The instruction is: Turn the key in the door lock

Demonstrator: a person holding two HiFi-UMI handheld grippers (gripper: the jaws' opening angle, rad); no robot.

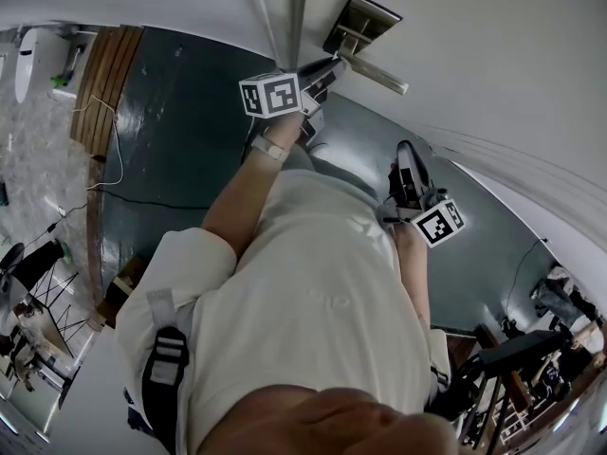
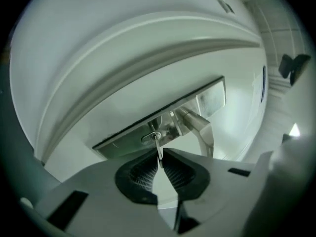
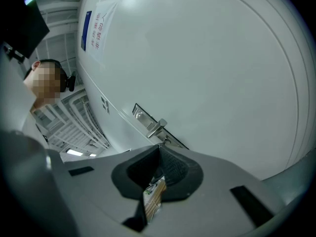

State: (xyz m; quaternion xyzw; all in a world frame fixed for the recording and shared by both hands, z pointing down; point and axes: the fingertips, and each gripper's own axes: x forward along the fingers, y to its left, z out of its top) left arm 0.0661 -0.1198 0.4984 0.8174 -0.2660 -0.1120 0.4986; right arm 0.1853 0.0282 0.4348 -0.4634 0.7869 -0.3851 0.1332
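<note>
**A:** So, nearest first: what is the right gripper doing?

**B:** Its pads are pressed together on nothing. It hangs short of the white door, at four o'clock from the left gripper in the head view.

**A:** And the left one?

**B:** Clenched on the key. Only a thin silvery sliver of it shows, edge-on. It runs from the pad tips toward twelve o'clock into the oval cylinder.

**A:** Where does that cylinder sit?

**B:** In a long brushed-metal lock plate. The lever handle sticks out of the same plate, at two o'clock from the key.

**A:** Anything farther off?

**B:** A printed notice with a blue stripe on the white surface, at ten o'clock in the right gripper view.
</note>
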